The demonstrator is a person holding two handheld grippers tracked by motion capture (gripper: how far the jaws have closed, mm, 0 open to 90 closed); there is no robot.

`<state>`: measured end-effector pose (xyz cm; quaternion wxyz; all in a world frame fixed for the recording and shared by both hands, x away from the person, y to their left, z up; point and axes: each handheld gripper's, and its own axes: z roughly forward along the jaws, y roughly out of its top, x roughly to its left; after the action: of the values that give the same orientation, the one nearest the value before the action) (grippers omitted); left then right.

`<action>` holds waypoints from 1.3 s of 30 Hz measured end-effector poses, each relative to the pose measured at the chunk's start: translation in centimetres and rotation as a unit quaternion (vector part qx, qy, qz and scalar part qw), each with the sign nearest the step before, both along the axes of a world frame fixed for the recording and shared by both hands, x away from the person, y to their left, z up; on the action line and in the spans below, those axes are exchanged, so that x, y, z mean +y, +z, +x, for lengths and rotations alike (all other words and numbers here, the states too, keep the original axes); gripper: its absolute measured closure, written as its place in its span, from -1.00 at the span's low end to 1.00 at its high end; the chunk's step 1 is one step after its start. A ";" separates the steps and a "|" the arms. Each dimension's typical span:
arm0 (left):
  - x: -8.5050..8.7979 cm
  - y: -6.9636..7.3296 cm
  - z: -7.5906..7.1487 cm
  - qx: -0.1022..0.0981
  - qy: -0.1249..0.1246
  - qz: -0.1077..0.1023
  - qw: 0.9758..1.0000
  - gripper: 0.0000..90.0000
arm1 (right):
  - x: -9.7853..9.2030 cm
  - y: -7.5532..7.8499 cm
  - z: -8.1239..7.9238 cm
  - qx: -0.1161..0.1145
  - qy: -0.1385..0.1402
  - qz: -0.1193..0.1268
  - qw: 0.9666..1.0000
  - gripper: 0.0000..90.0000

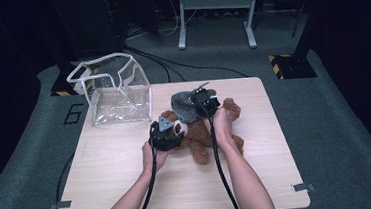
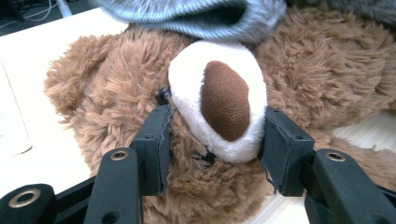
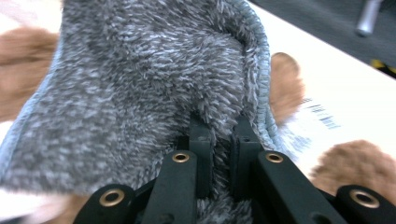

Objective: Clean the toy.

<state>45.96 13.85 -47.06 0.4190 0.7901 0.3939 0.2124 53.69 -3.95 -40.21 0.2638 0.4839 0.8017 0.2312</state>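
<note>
The teddy bear (image 1: 203,133) lies mid-table, its white snout pinched between the pads of the left gripper (image 2: 217,144). The right gripper (image 3: 222,140) is clamped on the grey fleece cloth (image 3: 140,84), draped over the bear's head. Both look light, soft and squashy; the cloth's hemmed edge seems the best hold.

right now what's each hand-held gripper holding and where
Left hand-held gripper clamps the teddy bear by its white muzzle; right hand-held gripper pinches the grey fleece cloth near its hemmed edge.
</note>
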 end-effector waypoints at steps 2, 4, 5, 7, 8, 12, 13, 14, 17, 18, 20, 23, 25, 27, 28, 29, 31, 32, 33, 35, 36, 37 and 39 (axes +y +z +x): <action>0.0 0.0 0.0 -0.001 0.002 0.001 1.000 0.06 | -0.9 0.2 0.4 0.004 -0.022 0.016 1.000 0.83; 0.0 0.0 -0.1 0.000 0.002 0.001 1.000 0.06 | -1.7 0.6 0.6 0.002 -0.040 0.014 0.999 0.84; 0.0 0.0 -0.1 -0.001 0.003 -0.001 1.000 0.05 | -2.2 0.8 0.5 -0.002 -0.051 0.019 0.998 0.83; 0.0 0.1 -0.1 -0.003 0.001 -0.002 1.000 0.03 | -3.0 1.3 0.4 -0.013 -0.059 0.024 0.998 0.83; 0.0 0.3 -0.2 -0.008 0.002 -0.001 1.000 0.00 | -3.5 1.6 0.2 -0.019 -0.063 0.029 0.997 0.83; -0.1 1.1 -0.1 -0.026 0.014 -0.008 1.000 -0.18 | -4.2 2.8 -1.1 -0.039 -0.052 0.077 0.995 0.83; -0.1 1.3 0.1 -0.026 0.016 -0.011 0.999 -0.22 | -4.1 3.1 -1.4 -0.042 -0.045 0.088 0.994 0.83; -0.2 1.3 0.3 -0.024 0.017 -0.009 1.000 -0.25 | -3.9 3.3 -1.8 -0.045 -0.036 0.093 0.994 0.83; -0.8 1.1 0.9 -0.016 0.014 0.010 1.000 -0.32 | -2.4 3.6 -2.5 -0.036 0.002 0.096 0.995 0.83; -0.9 0.9 1.0 -0.014 0.014 0.016 1.000 -0.32 | -1.7 3.5 -2.6 -0.026 0.014 0.097 0.995 0.83; -0.9 0.7 1.0 -0.008 0.016 0.015 1.000 -0.30 | -0.3 2.7 -2.6 -0.008 0.041 0.077 0.996 0.83; -0.8 0.3 0.8 -0.006 0.015 0.018 1.000 -0.26 | 1.1 0.8 -2.0 0.014 0.055 0.051 0.997 0.83; -0.8 0.1 0.6 -0.006 0.015 0.020 1.000 -0.25 | 1.3 -0.2 -1.3 0.023 0.042 0.049 0.998 0.83; -0.8 0.0 0.5 -0.007 0.014 0.021 1.000 -0.25 | 1.0 -0.7 -0.6 0.021 0.028 0.048 0.998 0.83; -0.8 -0.1 0.4 -0.006 0.013 0.023 1.000 -0.25 | 0.9 -0.7 -0.2 0.021 0.018 0.046 0.999 0.83; -0.8 -0.2 0.4 -0.008 0.013 0.018 1.000 -0.25 | 0.7 -0.7 0.0 0.019 0.007 0.043 0.999 0.83; -0.8 -0.2 0.3 -0.008 0.014 0.021 1.000 -0.25 | 0.2 -0.6 0.5 0.017 -0.015 0.032 0.999 0.83; -0.8 -0.2 0.2 -0.009 0.014 0.020 1.000 -0.25 | -0.2 -0.5 0.7 0.019 -0.025 0.038 0.999 0.83; -0.7 -0.2 0.2 -0.010 0.013 0.020 1.000 -0.25 | -0.5 -0.3 0.7 0.017 -0.038 0.039 0.998 0.83; -0.7 -0.3 0.2 -0.010 0.011 0.018 1.000 -0.25 | -1.3 0.3 0.5 0.007 -0.047 0.043 0.998 0.83; -0.7 -0.3 0.2 -0.008 0.013 0.016 1.000 -0.25 | -1.7 0.7 0.3 -0.002 -0.049 0.042 0.998 0.83; -0.7 -0.3 0.2 -0.008 0.013 0.016 1.000 -0.25 | -1.7 0.7 0.3 -0.002 -0.049 0.042 0.998 0.83; -0.6 -0.3 0.1 -0.009 0.013 0.015 1.000 -0.25 | -3.5 1.9 -0.7 -0.024 -0.052 0.061 0.997 0.83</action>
<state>46.08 13.24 -47.39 0.4079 0.7890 0.3974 0.2307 52.99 -7.48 -38.32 0.2642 0.5343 0.7535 0.2773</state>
